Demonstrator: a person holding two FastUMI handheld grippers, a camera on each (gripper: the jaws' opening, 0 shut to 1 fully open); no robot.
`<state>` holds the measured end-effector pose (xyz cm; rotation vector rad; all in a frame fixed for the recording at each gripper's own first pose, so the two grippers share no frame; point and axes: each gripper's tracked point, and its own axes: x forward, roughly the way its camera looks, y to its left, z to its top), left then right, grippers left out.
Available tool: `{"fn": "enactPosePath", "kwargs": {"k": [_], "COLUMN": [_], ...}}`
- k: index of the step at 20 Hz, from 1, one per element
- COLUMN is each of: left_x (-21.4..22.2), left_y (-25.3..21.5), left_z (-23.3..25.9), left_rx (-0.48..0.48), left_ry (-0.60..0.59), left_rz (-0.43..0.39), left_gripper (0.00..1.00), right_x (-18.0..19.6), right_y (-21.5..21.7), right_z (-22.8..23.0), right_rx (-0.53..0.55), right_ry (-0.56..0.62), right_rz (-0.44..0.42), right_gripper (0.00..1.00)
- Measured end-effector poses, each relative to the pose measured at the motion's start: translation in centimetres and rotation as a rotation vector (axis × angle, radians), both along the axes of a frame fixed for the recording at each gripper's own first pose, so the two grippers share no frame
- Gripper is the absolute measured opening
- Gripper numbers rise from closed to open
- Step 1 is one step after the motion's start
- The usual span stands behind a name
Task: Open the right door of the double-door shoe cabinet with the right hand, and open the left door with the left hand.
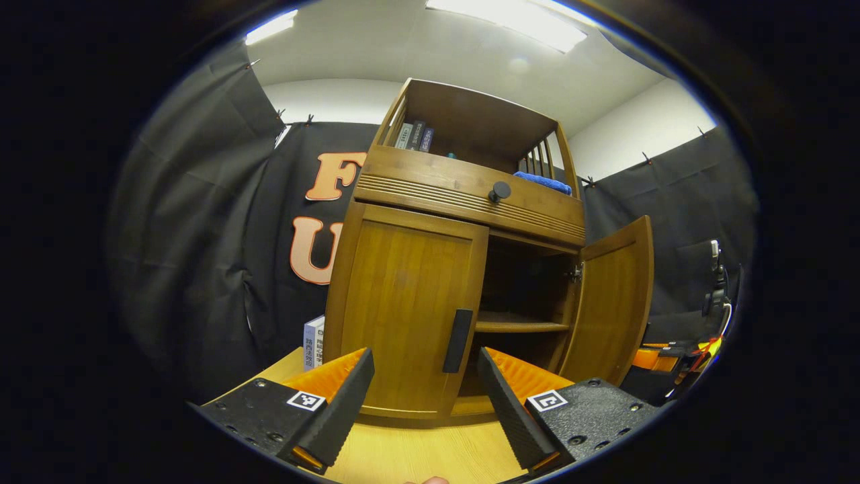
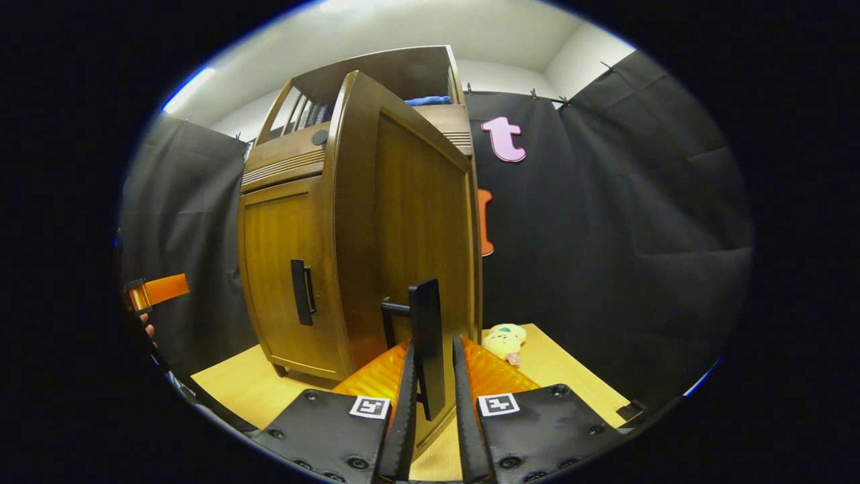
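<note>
The right gripper (image 2: 430, 403) is clamped on the right door's handle (image 2: 426, 336), with the right door (image 2: 403, 222) swung well open; the left gripper (image 1: 426, 396) has its jaws spread apart, just short of the left door's handle (image 1: 457, 340). The left door (image 1: 406, 309) is closed, so the next move calls for closing on that handle and pulling. Farther off, the left gripper view shows the inner shelf (image 1: 521, 327); the right gripper view shows a plush toy (image 2: 504, 341) on the table (image 2: 235, 390).

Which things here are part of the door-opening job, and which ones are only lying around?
Part of the job:
- right door, already swung open
- its handle, held in the right gripper
- left door, closed
- its handle
- left gripper, jaws apart

Lying about:
- plush toy
- blue cloth
- books
</note>
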<state>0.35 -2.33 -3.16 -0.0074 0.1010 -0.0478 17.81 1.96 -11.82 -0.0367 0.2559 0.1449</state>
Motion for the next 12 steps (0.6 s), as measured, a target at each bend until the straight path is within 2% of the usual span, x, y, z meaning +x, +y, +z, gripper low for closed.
{"fn": "enactPosePath", "kwargs": {"k": [1, 5, 6, 7, 8, 9, 10, 12], "left_x": [0.1, 0.1, 0.2, 0.3, 0.2, 0.2, 0.2, 0.3], "left_y": [-0.2, -1.1, -1.2, -1.4, -1.4, -1.5, -1.5, -1.4], "left_z": [-0.2, -0.8, -0.9, -1.0, -1.2, -1.3, -1.3, -1.4], "left_rx": [-0.003, -0.013, -0.013, -0.012, -0.011, -0.011, -0.013, -0.016], "left_ry": [0.004, 0.016, 0.018, 0.021, 0.023, 0.024, 0.023, 0.024], "left_rz": [-0.004, -0.025, -0.03, -0.033, -0.036, -0.038, -0.04, -0.043], "left_gripper": [0.94, 0.94, 0.9, 0.94, 0.94, 0.9, 0.9, 0.94], "right_x": [-0.1, -0.2, -0.1, -0.2, -0.1, 0.0, 0.2, -0.1], "right_y": [-0.3, -3.0, -3.5, -3.9, -4.7, -5.5, -5.8, -6.0], "right_z": [0.1, 0.4, 0.4, 0.4, 0.5, 0.6, 0.5, 0.5], "right_rx": [-0.005, -0.043, -0.043, -0.045, -0.053, -0.06, -0.045, -0.048], "right_ry": [0.001, -0.017, -0.019, -0.022, -0.024, -0.029, -0.025, -0.019], "right_rz": [-0.008, -0.081, -0.096, -0.112, -0.132, -0.152, -0.14, -0.113], "right_gripper": [0.35, 0.28, 0.27, 0.39, 0.27, 0.39, 0.27, 0.28]}}
